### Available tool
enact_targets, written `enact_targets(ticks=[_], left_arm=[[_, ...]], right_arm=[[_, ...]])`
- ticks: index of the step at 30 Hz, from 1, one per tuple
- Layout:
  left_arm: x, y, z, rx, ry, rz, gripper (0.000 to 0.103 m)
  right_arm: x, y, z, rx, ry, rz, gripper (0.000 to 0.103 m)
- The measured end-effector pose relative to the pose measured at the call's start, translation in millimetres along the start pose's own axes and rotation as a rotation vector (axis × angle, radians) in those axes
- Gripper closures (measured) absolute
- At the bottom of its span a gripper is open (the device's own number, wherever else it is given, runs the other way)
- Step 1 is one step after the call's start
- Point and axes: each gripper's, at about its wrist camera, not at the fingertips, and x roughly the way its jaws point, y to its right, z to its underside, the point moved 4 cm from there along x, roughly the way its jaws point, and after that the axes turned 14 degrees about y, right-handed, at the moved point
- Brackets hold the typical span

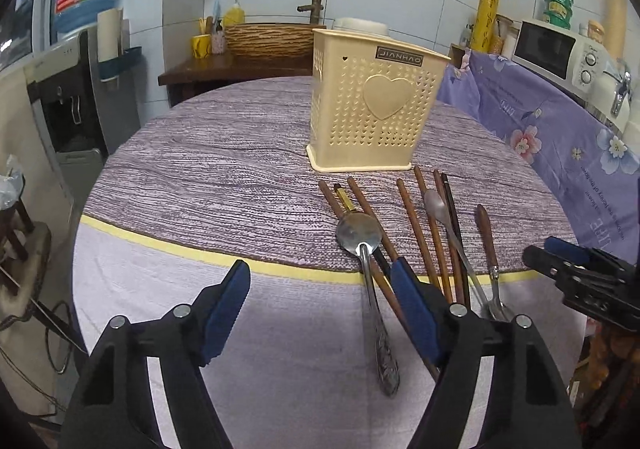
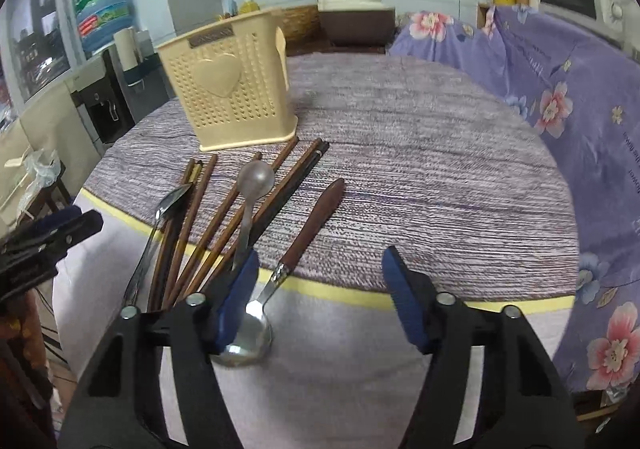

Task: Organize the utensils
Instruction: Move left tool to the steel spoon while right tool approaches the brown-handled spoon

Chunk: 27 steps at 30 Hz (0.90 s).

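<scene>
Holder: cream utensil holder (image 1: 372, 105) upright mid-table, apparently empty, ready for loading.
Utensils: chopsticks (image 1: 418, 225) and large spoon (image 1: 358, 235) flat just before it, within reach.
Left gripper (image 1: 320, 309): jaws apart, nothing between.
Right gripper (image 2: 320, 297): jaws apart, wooden-handled spoon (image 2: 256, 325) beside left finger, ungripped.

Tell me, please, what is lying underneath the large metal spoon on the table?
Brown wooden chopsticks and a black one with a gold tip run under the large metal spoon. Its bowl covers where they cross, so their contact there cannot be seen.
</scene>
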Motion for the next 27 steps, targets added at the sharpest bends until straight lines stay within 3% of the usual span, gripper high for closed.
enact_targets(ticks=[12,17,20,25,27], left_arm=[[27.1,7.1,-0.5,0.01,-0.061,0.022,0.037],[43.7,24.5,-0.4,0.071,-0.088,0.041,0.041],[57.0,33.2,0.8,0.127,-0.111,0.027,0.048],[76.3,39.2,0.9,0.171,-0.146,-0.001,0.067],[79.8,38.6,-0.1,0.173,-0.148,-0.007,0.068]], right_arm=[[51.4,-4.8,-9.3,0.014,-0.09,0.03,0.06],[57.5,-3.6,-6.6,0.024,-0.109,0.037,0.061],[58.4,-2.2,-5.1,0.04,-0.11,0.034,0.061],[59.2,-2.0,-4.6,0.047,-0.111,0.036,0.061],[60.1,-2.1,-4.5,0.052,-0.112,0.034,0.061]])
